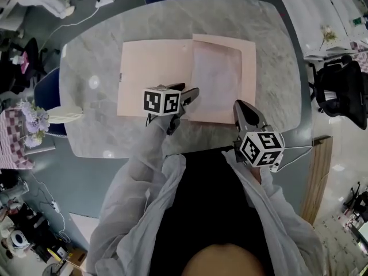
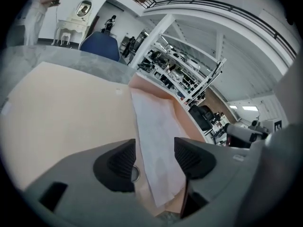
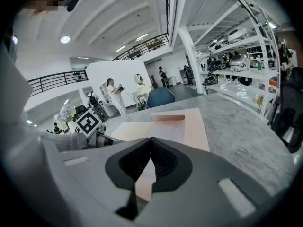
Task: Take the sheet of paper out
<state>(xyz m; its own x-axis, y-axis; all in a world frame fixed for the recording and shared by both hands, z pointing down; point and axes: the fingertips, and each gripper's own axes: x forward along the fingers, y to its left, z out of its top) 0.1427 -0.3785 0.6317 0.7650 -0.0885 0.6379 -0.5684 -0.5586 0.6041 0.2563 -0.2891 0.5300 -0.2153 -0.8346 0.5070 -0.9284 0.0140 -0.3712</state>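
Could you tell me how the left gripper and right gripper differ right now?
The left gripper has its jaws apart; the right gripper has them shut. The left gripper hangs over the white sheet, the right gripper by the near right corner of the folder. Both point toward the folder.

Matt paper sheet (image 1: 215, 76), glossy marble table (image 1: 276, 53)

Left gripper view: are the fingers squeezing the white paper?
No, the fingers stand wide apart, and the white paper lies in the gap between them without either one pressing on it.
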